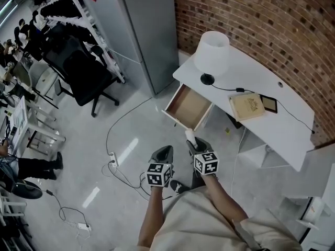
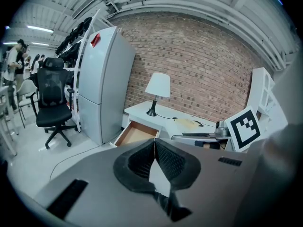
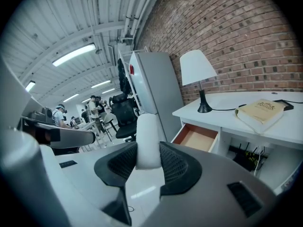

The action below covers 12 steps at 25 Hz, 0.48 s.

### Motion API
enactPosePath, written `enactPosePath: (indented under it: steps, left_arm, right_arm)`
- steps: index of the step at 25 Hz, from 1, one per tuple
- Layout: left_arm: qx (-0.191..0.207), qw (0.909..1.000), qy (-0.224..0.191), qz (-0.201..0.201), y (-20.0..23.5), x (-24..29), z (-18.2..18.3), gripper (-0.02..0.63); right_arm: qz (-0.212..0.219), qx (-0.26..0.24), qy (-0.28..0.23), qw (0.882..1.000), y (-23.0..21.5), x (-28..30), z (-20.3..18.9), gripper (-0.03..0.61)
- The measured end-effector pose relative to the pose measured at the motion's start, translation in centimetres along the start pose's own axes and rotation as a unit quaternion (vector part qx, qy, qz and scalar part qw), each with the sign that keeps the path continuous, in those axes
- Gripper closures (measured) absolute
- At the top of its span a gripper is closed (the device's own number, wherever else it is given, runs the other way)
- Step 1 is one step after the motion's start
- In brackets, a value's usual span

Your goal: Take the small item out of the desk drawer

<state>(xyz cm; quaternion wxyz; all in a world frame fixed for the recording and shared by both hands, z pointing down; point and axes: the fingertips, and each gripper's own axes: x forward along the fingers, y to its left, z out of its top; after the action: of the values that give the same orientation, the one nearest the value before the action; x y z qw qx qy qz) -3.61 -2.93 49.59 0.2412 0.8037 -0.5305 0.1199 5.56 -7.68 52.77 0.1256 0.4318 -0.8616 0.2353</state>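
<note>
Small white item (image 3: 148,141) is held upright between the jaws of the right gripper (image 3: 147,162), well clear of the open drawer (image 1: 187,107), while the jaws of the left gripper (image 2: 154,148) are pressed together on nothing, and a drop could be caused by any loosening.

Cool light from ceiling tubes (image 3: 73,54); fisheye-bent, dark-cornered edges; soft glare on floor (image 1: 128,149)

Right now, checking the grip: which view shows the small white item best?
The right gripper view: the white item stands large, clamped in the right gripper. The head view shows only its tip; the left gripper view, nothing.
</note>
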Motion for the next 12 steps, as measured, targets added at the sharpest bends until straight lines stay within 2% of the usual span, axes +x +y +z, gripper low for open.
enactPosePath:
  steps: [12]
  left_arm:
    - [-0.004,1.0000,0.005,-0.006,-0.31,0.66,-0.29,0.597]
  right_arm:
    - [-0.004,0.002,0.004,1.000,-0.60,-0.25,-0.29,0.411]
